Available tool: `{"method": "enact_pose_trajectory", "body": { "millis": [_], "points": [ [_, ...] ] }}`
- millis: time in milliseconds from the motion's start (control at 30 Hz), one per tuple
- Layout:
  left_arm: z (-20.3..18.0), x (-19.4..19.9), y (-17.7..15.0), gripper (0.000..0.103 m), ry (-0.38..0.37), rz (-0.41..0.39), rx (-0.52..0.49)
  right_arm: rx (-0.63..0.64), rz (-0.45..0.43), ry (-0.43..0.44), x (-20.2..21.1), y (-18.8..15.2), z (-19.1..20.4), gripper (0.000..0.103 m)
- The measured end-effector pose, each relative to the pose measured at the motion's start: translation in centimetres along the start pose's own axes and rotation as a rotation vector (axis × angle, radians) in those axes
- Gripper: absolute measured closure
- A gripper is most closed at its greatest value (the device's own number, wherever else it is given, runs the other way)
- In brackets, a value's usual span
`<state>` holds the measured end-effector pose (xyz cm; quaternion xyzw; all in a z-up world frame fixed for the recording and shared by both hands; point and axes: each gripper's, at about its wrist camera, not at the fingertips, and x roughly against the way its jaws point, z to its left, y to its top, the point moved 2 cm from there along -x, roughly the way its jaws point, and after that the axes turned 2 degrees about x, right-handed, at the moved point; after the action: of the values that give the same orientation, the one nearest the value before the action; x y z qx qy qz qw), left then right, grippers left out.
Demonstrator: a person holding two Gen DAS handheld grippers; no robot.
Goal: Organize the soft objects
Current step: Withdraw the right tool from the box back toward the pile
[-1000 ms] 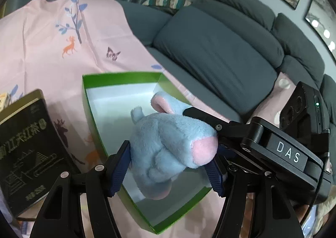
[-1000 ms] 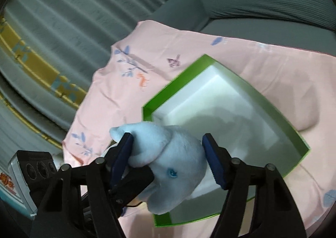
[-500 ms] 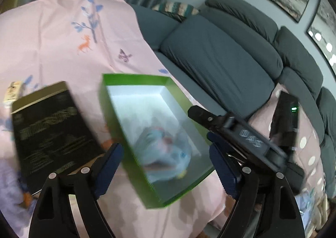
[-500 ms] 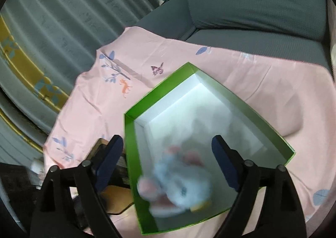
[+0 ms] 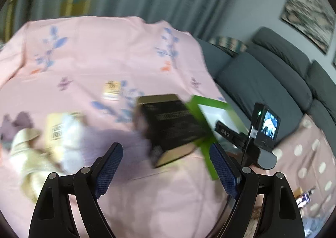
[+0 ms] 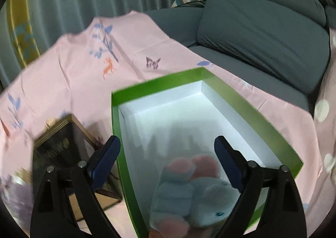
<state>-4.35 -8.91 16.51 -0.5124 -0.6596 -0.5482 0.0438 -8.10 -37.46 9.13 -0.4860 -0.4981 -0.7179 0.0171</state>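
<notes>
The blue plush toy (image 6: 193,198) lies inside the green box (image 6: 252,112), at the near end of its white floor. Its pink-padded parts point toward the far end of the box; one teal eye shows at the near right. The toy is blurred, so its long axis cannot be determined with certainty.

The box is rectangular, open-topped, with its long axis running away from the right wrist camera toward the grey sofa (image 6: 262,28). It rests on a pink printed cloth (image 6: 84,59).

The right tongs (image 6: 168,161) stand wide apart above the toy; their jaws have just been opening, and the blue pads do not touch the toy.

A black-and-gold box (image 6: 56,154) lies just beside the left wall of the green box.

In the left wrist view, the left tongs (image 5: 167,167) are likewise spread wide with nothing between them; their jaws have just been opening. Beyond them lie the black-and-gold box, a corner of the green box, and, at far left, a blurred heap of pale soft items (image 5: 42,154) on the cloth. The right gripper's body (image 5: 262,131) appears at right.
</notes>
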Motion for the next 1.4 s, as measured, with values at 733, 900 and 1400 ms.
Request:
{"method": "enact_pose_trajectory", "body": {
  "millis": [733,900,1400],
  "points": [
    [12.6,4.7,-4.3,0.018,0.16,-0.039,0.279,0.239,-0.012,0.198,0.9,-2.2,0.1,0.019],
    [14.9,6.1,-5.6,0.018,0.201,-0.036,0.309,0.247,-0.066,0.202,4.0,-1.6,0.6,0.003],
    [24.0,10.5,-9.5,0.008,0.274,-0.055,0.495,0.334,0.13,0.856,17.0,-1.5,20.8,0.001]
  ]
}}
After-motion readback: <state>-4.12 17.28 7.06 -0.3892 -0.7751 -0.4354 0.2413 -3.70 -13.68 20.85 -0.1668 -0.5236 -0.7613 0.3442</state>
